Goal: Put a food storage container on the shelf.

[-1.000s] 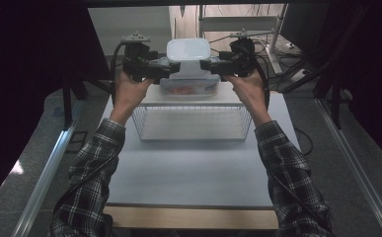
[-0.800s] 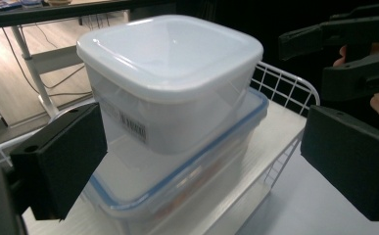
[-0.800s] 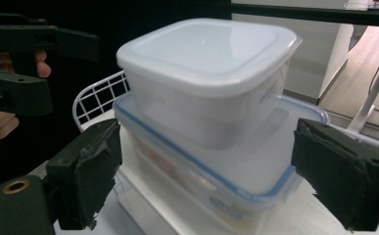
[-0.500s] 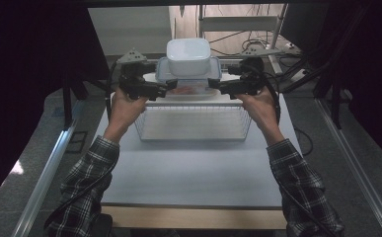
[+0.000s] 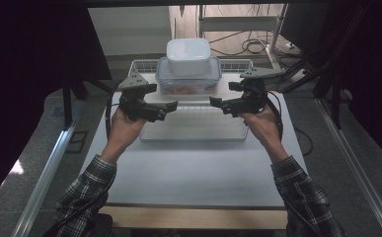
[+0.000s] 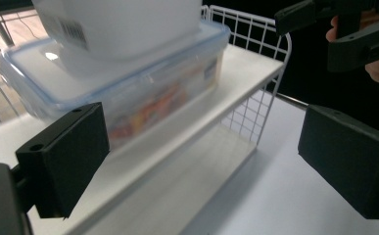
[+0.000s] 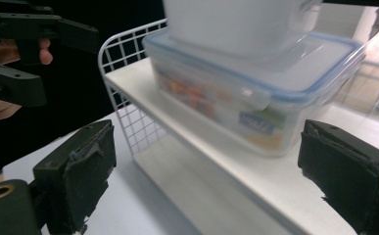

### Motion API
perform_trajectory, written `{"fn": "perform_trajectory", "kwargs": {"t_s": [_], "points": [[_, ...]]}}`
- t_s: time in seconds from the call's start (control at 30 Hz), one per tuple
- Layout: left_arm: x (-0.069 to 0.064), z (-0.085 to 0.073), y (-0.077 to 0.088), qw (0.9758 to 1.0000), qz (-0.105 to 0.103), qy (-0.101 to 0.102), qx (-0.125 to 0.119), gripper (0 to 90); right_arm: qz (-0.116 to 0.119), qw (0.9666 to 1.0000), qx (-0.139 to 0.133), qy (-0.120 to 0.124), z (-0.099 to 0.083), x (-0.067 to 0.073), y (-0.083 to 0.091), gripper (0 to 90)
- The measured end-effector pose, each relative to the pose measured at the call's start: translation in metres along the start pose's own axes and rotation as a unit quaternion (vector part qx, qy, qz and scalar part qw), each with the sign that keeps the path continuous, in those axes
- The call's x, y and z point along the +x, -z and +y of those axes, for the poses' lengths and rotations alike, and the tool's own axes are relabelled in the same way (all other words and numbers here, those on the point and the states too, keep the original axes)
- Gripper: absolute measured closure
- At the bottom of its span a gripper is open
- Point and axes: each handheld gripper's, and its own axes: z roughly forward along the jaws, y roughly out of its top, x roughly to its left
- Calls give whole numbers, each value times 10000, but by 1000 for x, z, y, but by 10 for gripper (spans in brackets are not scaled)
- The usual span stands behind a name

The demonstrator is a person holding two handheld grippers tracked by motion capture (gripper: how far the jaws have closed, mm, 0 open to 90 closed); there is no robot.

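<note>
A clear food container (image 5: 188,81) with a blue-rimmed lid stands on the upper shelf of a white wire rack (image 5: 235,64). A white tub (image 5: 188,55) is stacked on its lid. My left gripper (image 5: 171,105) hovers in front of the rack, left of the container, jaws open and empty. My right gripper (image 5: 215,103) mirrors it on the right; its jaws have just been opening, with nothing between them. In the left gripper view the container (image 6: 128,93) sits beyond my open left gripper (image 6: 206,161). The right gripper view shows the container (image 7: 255,98) past my open right gripper (image 7: 211,171).
The rack's lower shelf (image 5: 193,129) lies under both grippers. White tabletop (image 5: 193,173) stretches from the rack to the near edge. Metal rails (image 5: 45,173) run along both sides of the table. Shelving and cables (image 5: 248,44) stand behind it.
Both grippers have drawn back from the container's sides, toward the person and downward. The container and tub stay on the rack's upper shelf.
</note>
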Motion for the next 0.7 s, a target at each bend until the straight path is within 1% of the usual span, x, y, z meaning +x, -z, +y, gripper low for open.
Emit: {"fn": "perform_trajectory", "kwargs": {"t_s": [0.17, 0.3, 0.4, 0.67, 0.7], "points": [[-3, -16, 3, 10000, 13, 5, 89, 47, 85, 9999, 53, 35, -13, 8, 0, 74], [-6, -29, 5, 10000, 15, 50, 75, 47, 170, 9998, 118, 28, -23, 12, -1, 74], [-8, -38, 6, 9999, -35, 84, 55, 47, 200, 9996, 173, 85, -31, 15, -2, 68], [-18, -63, 6, 9999, -22, 84, 98, 47, 239, 9993, 239, 145, -53, 22, -1, 60], [-19, -65, 6, 9999, -17, 74, 106, 46, 274, 9992, 260, 140, -57, 23, -1, 60]]}}
